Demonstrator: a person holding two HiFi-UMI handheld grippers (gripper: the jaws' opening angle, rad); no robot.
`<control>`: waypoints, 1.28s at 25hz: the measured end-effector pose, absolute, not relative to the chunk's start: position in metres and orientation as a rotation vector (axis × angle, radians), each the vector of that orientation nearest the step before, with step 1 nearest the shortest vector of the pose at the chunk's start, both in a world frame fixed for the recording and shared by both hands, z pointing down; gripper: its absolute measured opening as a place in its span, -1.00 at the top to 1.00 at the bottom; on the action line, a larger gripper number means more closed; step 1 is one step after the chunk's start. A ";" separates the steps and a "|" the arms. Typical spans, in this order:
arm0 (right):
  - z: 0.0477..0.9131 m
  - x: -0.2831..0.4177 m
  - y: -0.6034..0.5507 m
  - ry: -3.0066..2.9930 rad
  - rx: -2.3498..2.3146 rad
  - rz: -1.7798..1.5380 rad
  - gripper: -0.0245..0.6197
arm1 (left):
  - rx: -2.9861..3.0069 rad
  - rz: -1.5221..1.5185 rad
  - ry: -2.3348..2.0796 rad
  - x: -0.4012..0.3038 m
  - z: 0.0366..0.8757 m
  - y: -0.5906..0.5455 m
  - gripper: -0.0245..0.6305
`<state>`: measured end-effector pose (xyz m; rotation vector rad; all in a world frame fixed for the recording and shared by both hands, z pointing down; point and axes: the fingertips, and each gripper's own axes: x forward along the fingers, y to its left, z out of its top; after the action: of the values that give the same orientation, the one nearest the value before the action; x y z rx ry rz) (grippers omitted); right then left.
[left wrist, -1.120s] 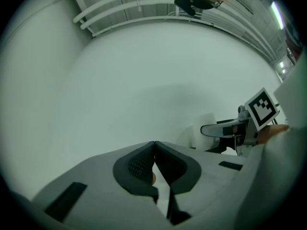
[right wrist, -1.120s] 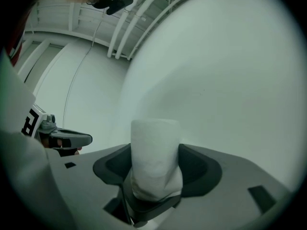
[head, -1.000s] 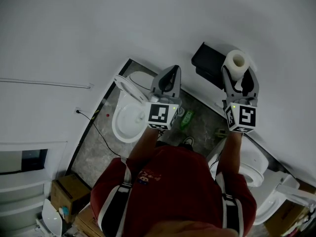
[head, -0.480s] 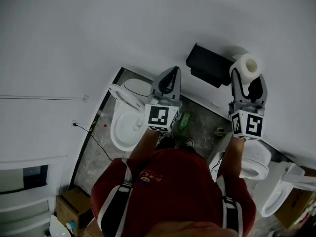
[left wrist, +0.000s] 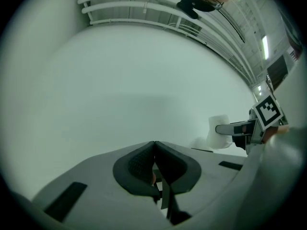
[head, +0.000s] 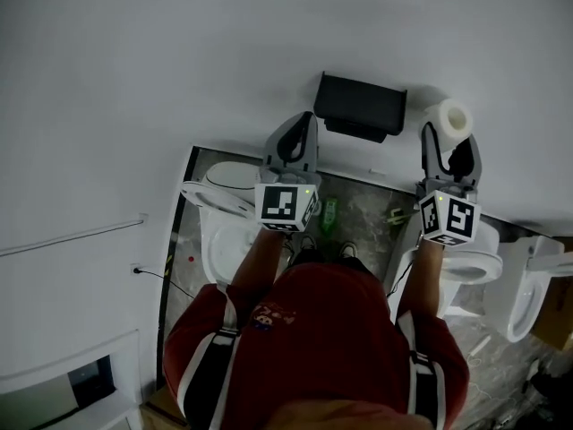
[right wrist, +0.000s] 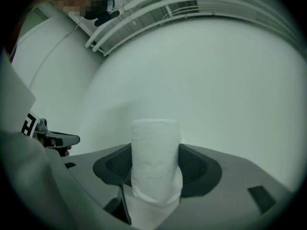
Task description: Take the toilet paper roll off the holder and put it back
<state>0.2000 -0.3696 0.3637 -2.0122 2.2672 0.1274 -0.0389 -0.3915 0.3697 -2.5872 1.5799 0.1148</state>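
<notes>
White wall (head: 179, 61) ahead, the right gripper (head: 450, 146) clamps the toilet paper roll (head: 452, 117) at three o'clock of the black holder (head: 361, 106), left gripper (head: 295, 134) pinched shut and empty, so square the roll up level with the holder before easing it on.

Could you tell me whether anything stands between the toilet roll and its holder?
Nothing visible does: only bare white wall separates the white toilet paper roll, held by the right gripper, from the black box-shaped wall holder.

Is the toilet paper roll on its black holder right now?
No, the toilet paper roll sits clamped in the right gripper, beside the black holder, not on it.
</notes>
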 end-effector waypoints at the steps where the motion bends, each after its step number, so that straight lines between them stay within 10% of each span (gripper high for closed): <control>1: 0.370 0.200 -0.368 2.261 -2.032 0.114 0.00 | -2.590 0.113 1.571 -0.039 0.370 -0.392 0.87; 32: 0.383 0.182 -0.368 2.183 -2.146 0.081 0.00 | -2.660 0.129 1.547 -0.054 0.386 -0.390 0.87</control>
<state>0.1823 -0.3680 0.3832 -2.1463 2.1830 0.0805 -0.0536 -0.3905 0.3861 -2.6599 1.5465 0.1287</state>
